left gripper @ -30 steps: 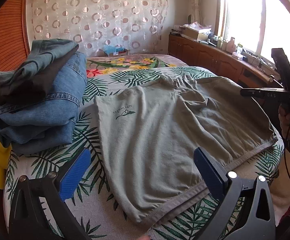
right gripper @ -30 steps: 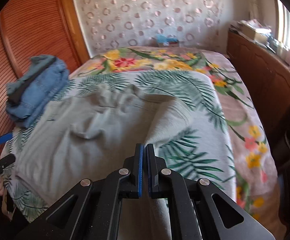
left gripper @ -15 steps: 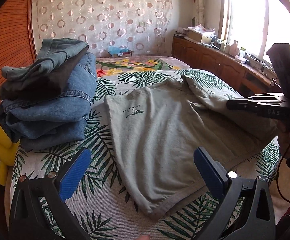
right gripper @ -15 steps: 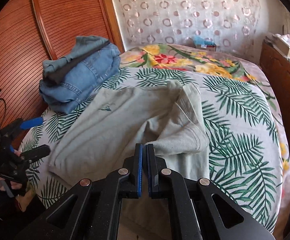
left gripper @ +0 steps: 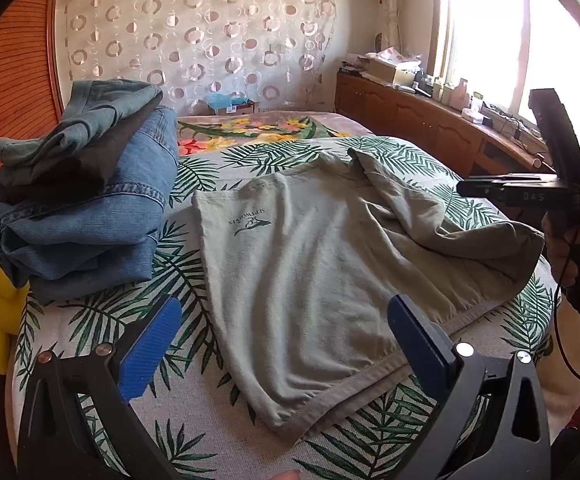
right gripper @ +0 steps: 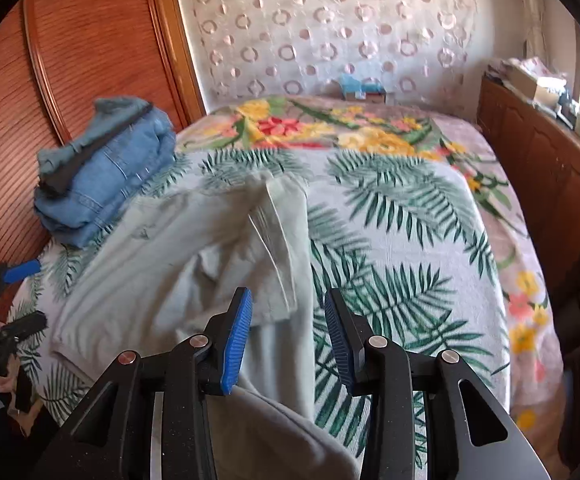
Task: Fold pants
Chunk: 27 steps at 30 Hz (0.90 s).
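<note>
pants point(left gripper: 322, 280): grey-green, one side folded over, rumpled | left gripper point(left gripper: 285, 344), right gripper point(right gripper: 287, 332): fingers apart, holding nothing

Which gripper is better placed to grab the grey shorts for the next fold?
Right. The right gripper hangs open directly over the grey shorts' folded-over leg. The left gripper, also open, sits back near the waistband edge.

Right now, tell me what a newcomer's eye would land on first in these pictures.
The pale green shorts spread across the middle of the palm-leaf bedspread, one side folded over itself. Next, the pile of folded jeans stacked at the bed's left edge by the wooden panel. Both blue-padded tools, the left tool and right tool, hang open over the near end of the shorts.
</note>
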Motion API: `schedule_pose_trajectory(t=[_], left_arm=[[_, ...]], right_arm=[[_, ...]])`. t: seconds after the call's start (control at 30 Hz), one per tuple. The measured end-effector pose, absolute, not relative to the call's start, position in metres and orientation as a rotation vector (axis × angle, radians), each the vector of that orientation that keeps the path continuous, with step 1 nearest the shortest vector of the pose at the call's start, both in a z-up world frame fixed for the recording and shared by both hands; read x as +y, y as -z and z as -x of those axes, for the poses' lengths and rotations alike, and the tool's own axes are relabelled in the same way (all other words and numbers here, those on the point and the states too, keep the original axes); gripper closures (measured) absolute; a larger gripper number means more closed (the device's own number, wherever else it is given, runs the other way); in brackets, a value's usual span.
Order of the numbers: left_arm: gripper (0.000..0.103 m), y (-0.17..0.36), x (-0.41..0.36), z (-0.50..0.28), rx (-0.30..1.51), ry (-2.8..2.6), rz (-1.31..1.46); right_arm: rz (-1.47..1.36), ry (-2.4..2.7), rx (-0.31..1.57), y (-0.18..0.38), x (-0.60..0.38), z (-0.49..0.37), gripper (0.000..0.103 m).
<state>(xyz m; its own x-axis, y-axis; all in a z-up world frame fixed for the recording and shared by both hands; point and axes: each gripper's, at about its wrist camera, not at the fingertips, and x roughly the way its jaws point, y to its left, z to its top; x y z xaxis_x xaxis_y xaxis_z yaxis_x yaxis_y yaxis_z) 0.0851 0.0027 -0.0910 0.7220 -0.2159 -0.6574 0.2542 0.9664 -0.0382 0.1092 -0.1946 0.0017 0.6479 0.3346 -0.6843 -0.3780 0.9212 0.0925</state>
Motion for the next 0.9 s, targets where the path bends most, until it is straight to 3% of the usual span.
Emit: schedule_pose_trajectory(t=[0.37, 0.47, 0.9], left_arm=[[0.0, 0.093, 0.004, -0.083, 0.727, 0.254, -0.05], [0.0, 0.092, 0.008, -0.081, 0.723, 0.25, -0.043], [0.0, 0.091, 0.03, -0.08, 0.708, 0.218, -0.004]], right_arm=[[0.049, -0.459, 0.848, 0.02, -0.17, -0.133, 0.064], [0.057, -0.475, 0.83, 0.018, -0.167, -0.133, 0.09], [0.194, -0.562, 0.736, -0.033, -0.108, -0.147, 0.094]])
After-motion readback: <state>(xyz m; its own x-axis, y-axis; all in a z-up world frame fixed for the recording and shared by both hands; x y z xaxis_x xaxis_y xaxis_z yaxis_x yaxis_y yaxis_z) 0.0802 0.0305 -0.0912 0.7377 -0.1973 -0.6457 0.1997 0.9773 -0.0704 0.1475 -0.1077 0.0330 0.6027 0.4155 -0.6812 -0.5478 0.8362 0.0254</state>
